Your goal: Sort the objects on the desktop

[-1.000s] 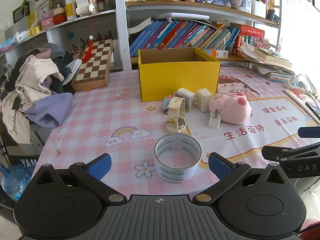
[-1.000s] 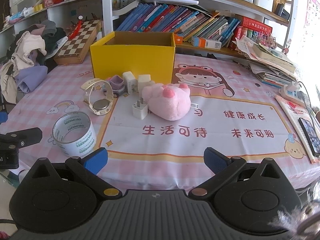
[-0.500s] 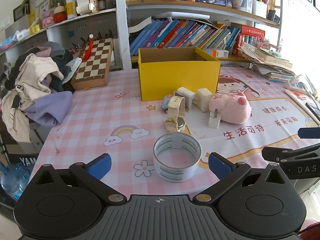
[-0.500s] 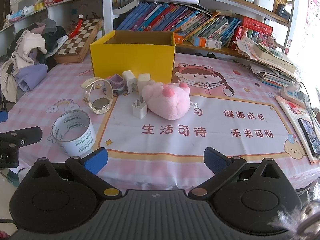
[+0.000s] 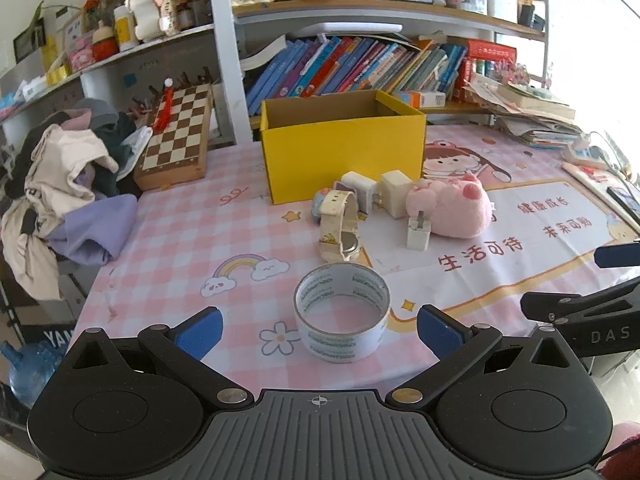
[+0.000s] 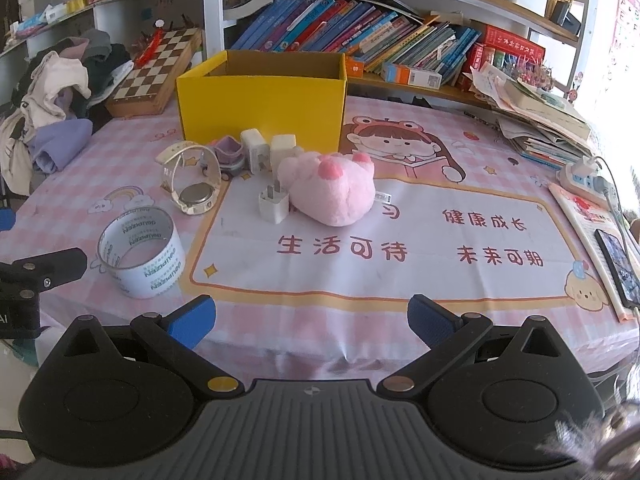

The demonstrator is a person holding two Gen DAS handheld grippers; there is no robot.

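Note:
A roll of clear tape (image 5: pixel 341 313) (image 6: pixel 142 251) stands on the pink checked tablecloth, just beyond my open left gripper (image 5: pixel 319 330) and centred between its blue pads. Behind it lie a cream watch (image 5: pixel 339 227) (image 6: pixel 191 181), a small white charger (image 5: pixel 417 233) (image 6: pixel 274 205), two more white chargers (image 5: pixel 394 193) (image 6: pixel 267 150) and a pink plush pig (image 5: pixel 452 210) (image 6: pixel 334 189). An open yellow box (image 5: pixel 344 148) (image 6: pixel 262 98) stands at the back. My right gripper (image 6: pixel 311 321) is open at the table's near edge, holding nothing.
A chessboard box (image 5: pixel 178 138) and a heap of clothes (image 5: pixel 64 184) sit at the left. Books fill the shelf (image 5: pixel 360 64) behind the box. Stacked papers (image 6: pixel 536 120), a power strip (image 6: pixel 586 174) and a phone (image 6: pixel 618 266) lie at the right.
The left gripper has edged slightly closer to the tape roll. The right gripper's view has barely shifted. No object has moved.

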